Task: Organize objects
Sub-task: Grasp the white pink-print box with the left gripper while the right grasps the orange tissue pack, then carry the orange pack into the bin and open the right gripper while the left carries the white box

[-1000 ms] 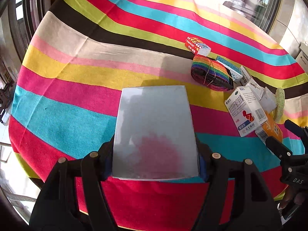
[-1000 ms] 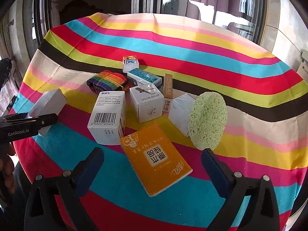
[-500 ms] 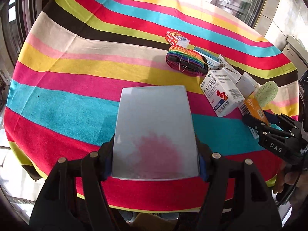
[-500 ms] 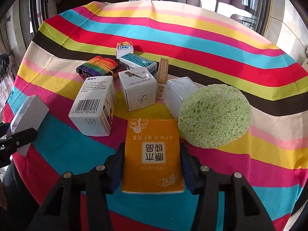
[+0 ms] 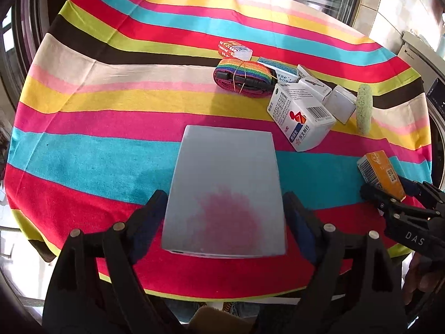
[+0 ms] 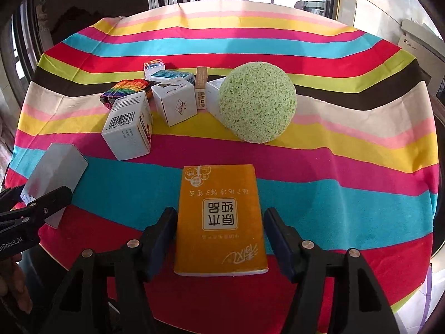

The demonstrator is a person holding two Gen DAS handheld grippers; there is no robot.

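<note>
Both jaws have just been opening, each with a box between them. Left gripper [image 5: 225,217]: the grey box [image 5: 225,194] lies on the red and blue stripes of the striped tablecloth [image 5: 111,111], pads now standing just clear of its sides. Right gripper [image 6: 219,236]: the orange tissue pack [image 6: 219,217] sits flat near the table's front edge, gaps visible on both sides. Half a second ago both were clamped. Judged: both items placed, away from the cluster around the green sponge [image 6: 257,103].
</note>
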